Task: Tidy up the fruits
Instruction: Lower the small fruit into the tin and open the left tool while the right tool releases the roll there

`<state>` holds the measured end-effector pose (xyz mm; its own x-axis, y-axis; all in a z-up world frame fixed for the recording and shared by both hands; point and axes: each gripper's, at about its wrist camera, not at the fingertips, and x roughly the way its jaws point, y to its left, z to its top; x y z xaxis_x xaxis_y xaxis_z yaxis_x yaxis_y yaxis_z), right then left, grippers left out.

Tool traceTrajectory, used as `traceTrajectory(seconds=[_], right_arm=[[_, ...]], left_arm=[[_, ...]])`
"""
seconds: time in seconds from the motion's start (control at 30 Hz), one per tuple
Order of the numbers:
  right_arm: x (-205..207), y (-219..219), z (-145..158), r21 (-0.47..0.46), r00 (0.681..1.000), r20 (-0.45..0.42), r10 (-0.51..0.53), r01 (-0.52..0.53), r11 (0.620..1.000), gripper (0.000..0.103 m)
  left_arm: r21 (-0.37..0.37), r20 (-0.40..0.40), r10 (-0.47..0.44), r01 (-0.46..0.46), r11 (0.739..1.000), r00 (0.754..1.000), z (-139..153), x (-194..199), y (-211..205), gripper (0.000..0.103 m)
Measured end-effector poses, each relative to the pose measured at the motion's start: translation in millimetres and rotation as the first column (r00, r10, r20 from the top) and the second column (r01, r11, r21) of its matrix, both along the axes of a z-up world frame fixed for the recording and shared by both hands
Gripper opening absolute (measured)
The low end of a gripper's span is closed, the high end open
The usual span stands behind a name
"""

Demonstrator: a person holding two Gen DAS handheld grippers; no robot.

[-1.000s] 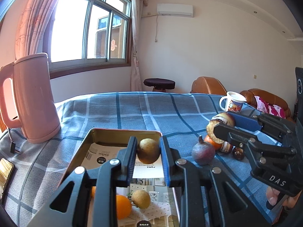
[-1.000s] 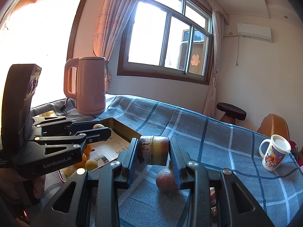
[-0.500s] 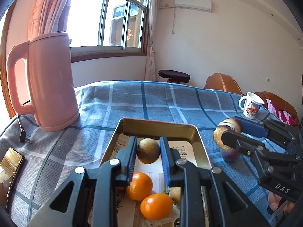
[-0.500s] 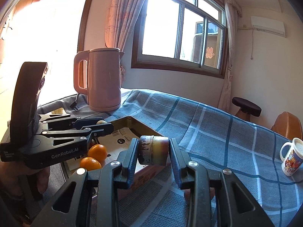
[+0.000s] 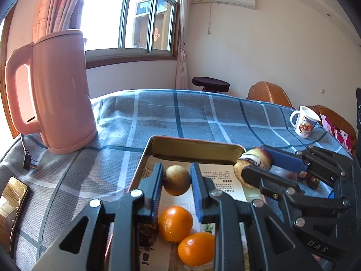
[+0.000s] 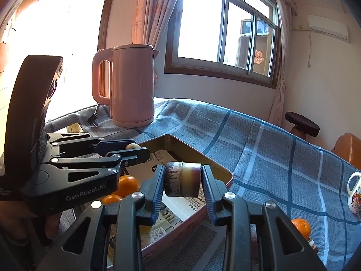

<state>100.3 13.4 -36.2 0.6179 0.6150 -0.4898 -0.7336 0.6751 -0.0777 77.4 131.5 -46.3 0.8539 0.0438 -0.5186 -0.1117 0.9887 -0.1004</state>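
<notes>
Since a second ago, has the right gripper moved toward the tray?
Yes. The right gripper, shut on its brownish fruit chunk, has moved left and now hangs over the gold tray's rim.

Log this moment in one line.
left gripper: shut on brown fruit | right gripper: shut on cane piece | both over tray

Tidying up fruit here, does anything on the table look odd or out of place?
A phone lies at the table's near-left edge, partly overhanging. The kettle's plug lies loose on the cloth. Neither belongs with fruit.
</notes>
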Motion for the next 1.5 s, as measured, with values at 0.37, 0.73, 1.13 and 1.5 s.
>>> traceTrajectory(seconds=[0.37, 0.73, 1.13, 1.5], right_arm=[[4, 5, -6, -0.008, 1.0, -0.02, 0.001, -0.001, 1.0, 0.035], [11, 12, -12, -0.038, 0.998, -0.057, 0.0, -0.003, 0.999, 0.035], [14, 20, -17, -0.079, 0.997, -0.077, -0.005, -0.002, 0.997, 0.035], [21, 21, -22, -0.101, 0.992, -0.122, -0.019, 0.007, 0.995, 0.035]], left_arm=[[-0.001, -0.029, -0.007, 0.007, 1.0, 1.0, -2, 5, 1, 0.026], [-0.006, -0.076, -0.023, 0.022, 1.0, 0.997, -7, 13, -1, 0.026], [-0.018, -0.116, -0.034, 0.032, 0.999, 0.993, -12, 21, -1, 0.026], [-0.023, -0.148, -0.032, 0.029, 0.999, 0.988, -17, 25, 0, 0.026]])
